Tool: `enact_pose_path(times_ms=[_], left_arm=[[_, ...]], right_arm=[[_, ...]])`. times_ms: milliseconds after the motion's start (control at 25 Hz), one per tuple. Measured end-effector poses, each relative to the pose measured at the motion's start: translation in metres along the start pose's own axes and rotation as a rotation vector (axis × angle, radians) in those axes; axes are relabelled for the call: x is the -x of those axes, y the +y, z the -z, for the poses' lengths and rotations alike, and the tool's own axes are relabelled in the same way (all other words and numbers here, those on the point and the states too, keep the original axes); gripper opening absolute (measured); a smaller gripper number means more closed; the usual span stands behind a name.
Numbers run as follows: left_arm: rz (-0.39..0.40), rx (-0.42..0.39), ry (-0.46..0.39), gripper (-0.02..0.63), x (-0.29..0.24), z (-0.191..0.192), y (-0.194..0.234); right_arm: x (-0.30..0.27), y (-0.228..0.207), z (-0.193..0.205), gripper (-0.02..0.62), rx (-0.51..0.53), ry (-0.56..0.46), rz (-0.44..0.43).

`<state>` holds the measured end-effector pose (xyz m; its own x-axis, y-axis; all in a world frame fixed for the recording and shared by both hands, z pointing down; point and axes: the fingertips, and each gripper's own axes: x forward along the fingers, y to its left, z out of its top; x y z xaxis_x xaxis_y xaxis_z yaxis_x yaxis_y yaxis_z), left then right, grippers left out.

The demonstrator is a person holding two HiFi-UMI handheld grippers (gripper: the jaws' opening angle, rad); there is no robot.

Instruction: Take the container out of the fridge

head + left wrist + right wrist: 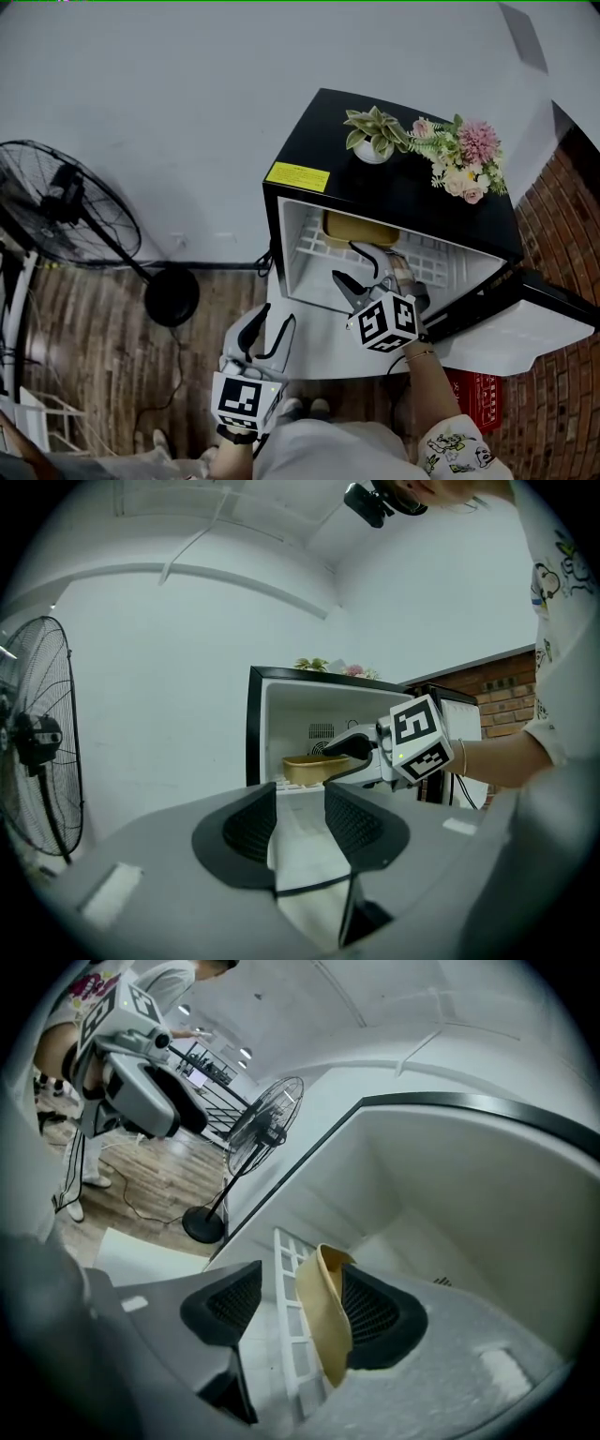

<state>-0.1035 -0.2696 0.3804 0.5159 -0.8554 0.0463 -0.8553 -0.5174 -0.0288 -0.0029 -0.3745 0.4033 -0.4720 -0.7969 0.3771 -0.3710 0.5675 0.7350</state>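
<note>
A black mini fridge point(394, 202) stands with its door open. A shallow yellow container point(356, 228) lies on the white wire shelf point(424, 251) inside it. My right gripper point(367, 272) reaches into the fridge. In the right gripper view its jaws stand wide around the near rim of the container point(323, 1316). The rim lies close by the right pad, and a clear gap separates it from the left pad. My left gripper point(267, 323) hangs outside, below the fridge's front, open with nothing in it. From the left gripper view the container point(309, 766) shows on the shelf just past the right gripper point(342, 757).
The fridge door point(534, 328) is swung open to the right. A potted plant point(373, 141) and a bunch of flowers point(464, 159) sit on the fridge top. A black standing fan point(66, 206) is at the left, with a brick wall and a red box point(478, 394) at the right.
</note>
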Motion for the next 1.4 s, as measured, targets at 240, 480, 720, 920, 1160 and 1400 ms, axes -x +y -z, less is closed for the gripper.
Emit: enact_pose_path(times_ms=[240, 480, 720, 920, 1160, 1400], left_arm=[[-0.010, 0.000, 0.003, 0.158, 0.005, 0.003, 0.003], [-0.017, 0.001, -0.003, 0.158, 0.010, 0.002, 0.004], [-0.019, 0.007, -0.013, 0.158, 0.013, 0.000, 0.004], [-0.019, 0.004, -0.013, 0.158, 0.015, 0.001, 0.004], [-0.015, 0.003, -0.020, 0.158, 0.016, -0.001, 0.002], [-0.019, 0.002, -0.020, 0.158, 0.017, -0.002, 0.002]], right_arm=[[-0.017, -0.003, 0.011, 0.275, 0.095, 0.088, 0.000], [-0.029, -0.003, 0.021, 0.275, 0.159, 0.153, -0.014], [-0.034, -0.001, 0.027, 0.266, 0.195, 0.194, -0.038], [-0.029, 0.001, 0.025, 0.226, 0.206, 0.196, -0.040], [-0.026, 0.000, 0.023, 0.179, 0.214, 0.196, -0.032], [-0.024, -0.003, 0.023, 0.112, 0.222, 0.194, -0.018]])
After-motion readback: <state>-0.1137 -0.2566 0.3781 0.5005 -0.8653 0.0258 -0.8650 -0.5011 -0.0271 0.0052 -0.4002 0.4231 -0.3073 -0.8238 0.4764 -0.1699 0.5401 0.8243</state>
